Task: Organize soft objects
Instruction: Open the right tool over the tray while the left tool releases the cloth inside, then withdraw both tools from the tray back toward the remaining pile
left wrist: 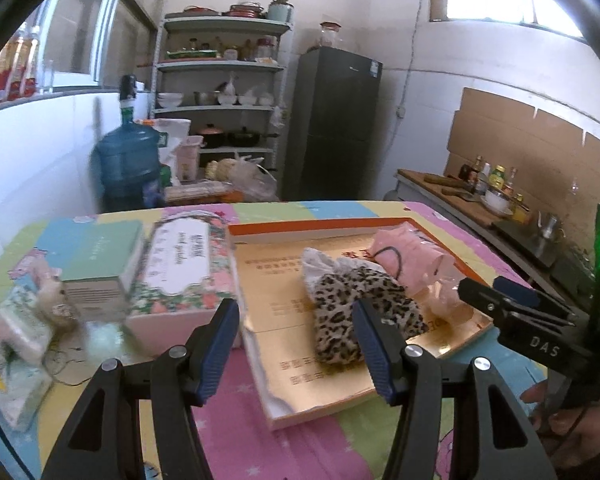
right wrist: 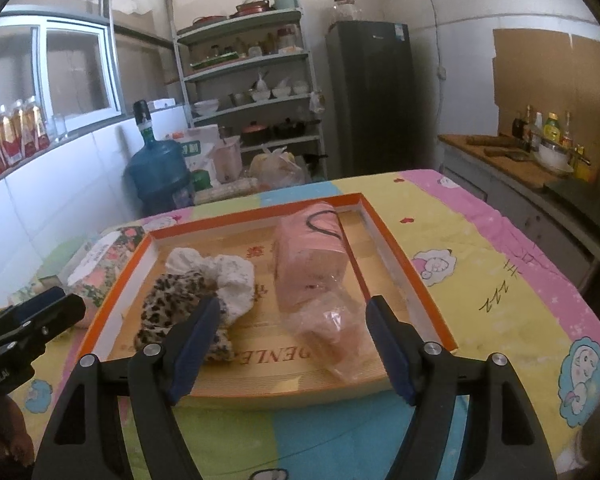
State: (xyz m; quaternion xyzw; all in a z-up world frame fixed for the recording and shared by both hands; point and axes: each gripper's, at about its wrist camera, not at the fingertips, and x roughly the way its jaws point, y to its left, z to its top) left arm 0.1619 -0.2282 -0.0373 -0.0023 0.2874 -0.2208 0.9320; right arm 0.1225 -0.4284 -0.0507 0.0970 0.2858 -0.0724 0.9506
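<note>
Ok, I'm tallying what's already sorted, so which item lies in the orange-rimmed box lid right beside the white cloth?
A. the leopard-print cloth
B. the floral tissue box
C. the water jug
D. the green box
A: the leopard-print cloth lies inside the orange-rimmed box lid, touching the white cloth; the other three sit outside it.

The letters "DAS" are printed in white on the black body of the right gripper (left wrist: 496, 294), seen at the right edge of the left wrist view. "DENLE" is read on the gold floor of the orange-rimmed box lid (right wrist: 400, 252), near its front edge; the remaining print there is illegible. "ZZZ" is printed on the cartoon tablecloth (right wrist: 496, 300), right of the lid.
</note>
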